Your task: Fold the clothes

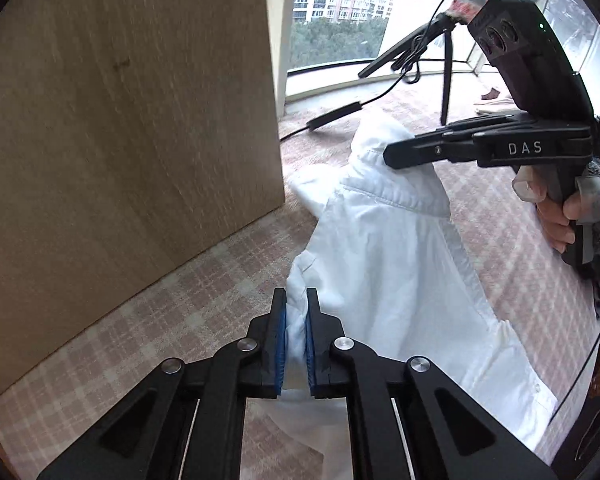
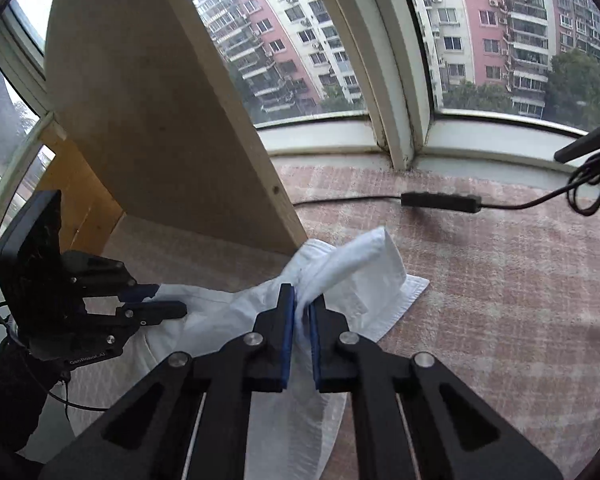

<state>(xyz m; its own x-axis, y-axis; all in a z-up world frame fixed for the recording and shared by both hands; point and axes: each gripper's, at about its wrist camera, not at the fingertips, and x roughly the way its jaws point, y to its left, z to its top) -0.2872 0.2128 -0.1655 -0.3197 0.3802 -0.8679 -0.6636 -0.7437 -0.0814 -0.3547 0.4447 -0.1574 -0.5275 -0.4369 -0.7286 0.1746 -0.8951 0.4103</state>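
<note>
Pink plaid carpet (image 1: 204,280) beside a wooden cabinet (image 1: 132,120) carries the white shirt (image 1: 400,280); left claw (image 1: 296,312) and right claw (image 2: 303,312) each clench its fabric, the shirt stretching lengthwise between them.

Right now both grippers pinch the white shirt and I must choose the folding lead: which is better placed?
Probably right: the right gripper pinches the white shirt near its collar, open carpet beside it. The left gripper sits close by the wooden panel.

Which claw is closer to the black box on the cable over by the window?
Right. The right claw grips the shirt just short of the cable box; the left claw sits farther back.
</note>
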